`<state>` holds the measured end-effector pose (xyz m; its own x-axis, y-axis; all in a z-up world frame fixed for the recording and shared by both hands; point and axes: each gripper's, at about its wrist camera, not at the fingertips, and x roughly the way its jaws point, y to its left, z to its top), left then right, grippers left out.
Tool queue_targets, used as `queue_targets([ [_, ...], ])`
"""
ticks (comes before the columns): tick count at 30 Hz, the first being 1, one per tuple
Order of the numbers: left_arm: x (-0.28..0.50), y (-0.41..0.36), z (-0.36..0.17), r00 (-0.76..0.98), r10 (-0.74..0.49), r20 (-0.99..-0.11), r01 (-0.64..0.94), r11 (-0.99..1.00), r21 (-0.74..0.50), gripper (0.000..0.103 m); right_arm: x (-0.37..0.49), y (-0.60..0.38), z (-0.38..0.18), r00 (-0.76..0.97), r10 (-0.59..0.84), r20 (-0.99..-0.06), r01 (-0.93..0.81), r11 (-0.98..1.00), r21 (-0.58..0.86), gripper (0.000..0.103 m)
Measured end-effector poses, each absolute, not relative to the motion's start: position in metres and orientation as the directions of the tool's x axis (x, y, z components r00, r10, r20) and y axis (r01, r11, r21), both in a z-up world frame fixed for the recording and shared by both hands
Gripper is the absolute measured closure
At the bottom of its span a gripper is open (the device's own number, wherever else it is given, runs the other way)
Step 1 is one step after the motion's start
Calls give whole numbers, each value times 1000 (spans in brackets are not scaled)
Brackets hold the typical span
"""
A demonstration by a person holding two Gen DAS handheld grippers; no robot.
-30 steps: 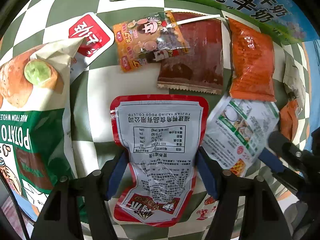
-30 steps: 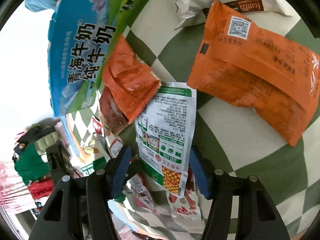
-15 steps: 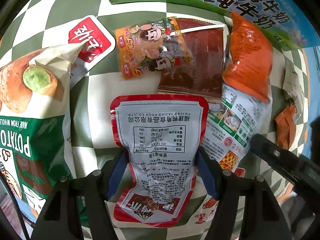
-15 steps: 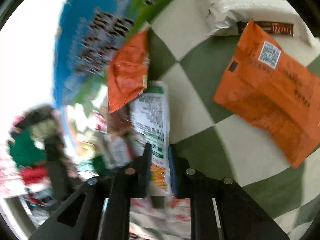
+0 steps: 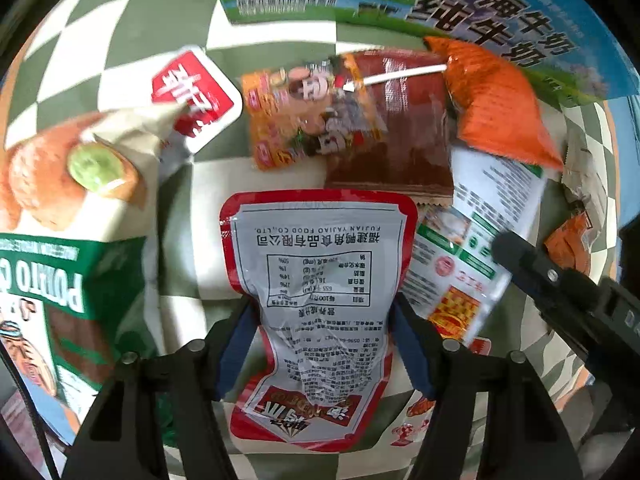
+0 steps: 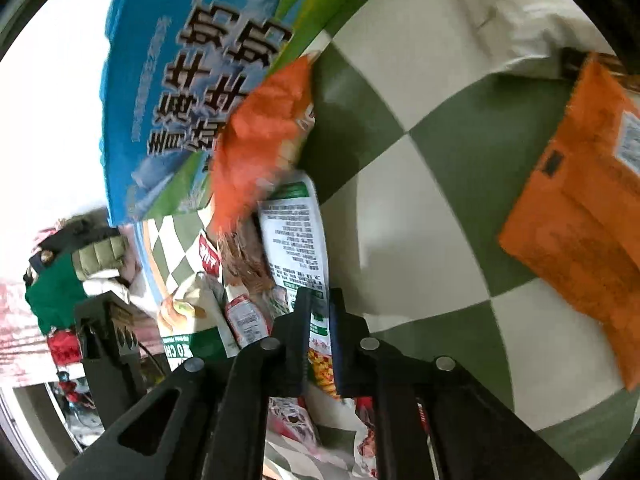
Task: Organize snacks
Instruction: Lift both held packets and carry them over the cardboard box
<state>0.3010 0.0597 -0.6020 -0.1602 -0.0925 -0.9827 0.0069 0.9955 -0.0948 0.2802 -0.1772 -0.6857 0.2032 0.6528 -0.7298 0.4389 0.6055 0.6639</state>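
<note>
My left gripper is open, its fingers on either side of a red-edged white snack pouch lying on the checkered cloth. My right gripper is shut on a green-and-white snack packet and holds it on edge, lifted off the cloth. In the left wrist view that packet stands to the right of the pouch, with the right gripper's finger on it. A small orange snack bag leans on the packet's far end; it also shows in the right wrist view.
A blue-green milk carton box lies at the back. A dark red packet, a cartoon candy packet and a red-label sachet lie beyond the pouch. A potato chip bag sits left. A large orange packet lies right.
My right gripper closed on the green-and-white packet, turned it on edge and pushed it toward the small orange bag, which tipped up. My left gripper stayed open around the pouch.
</note>
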Motion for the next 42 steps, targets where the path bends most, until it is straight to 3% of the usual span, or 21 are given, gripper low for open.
queue_targets([
  [12,281,46,-552,-145,-118,-982,4,993,-120,40,238,-191,-616,218,582,-783,362,697,619,98],
  [24,297,30,-457,-51,-180,-982,25,983,-182,40,230,-216,-527,254,527,-811,279,763,583,98],
  [34,410,10,-373,73,-181,-981,58,982,-177,40,296,-231,-420,357,519,-777,204,768,607,98],
  [38,472,12,-377,99,-174,-980,45,984,-170,40,361,-234,-398,400,492,-773,146,799,583,98],
  [42,525,8,-414,85,-148,-985,31,989,-146,40,427,-237,-406,414,482,-772,117,813,570,98],
])
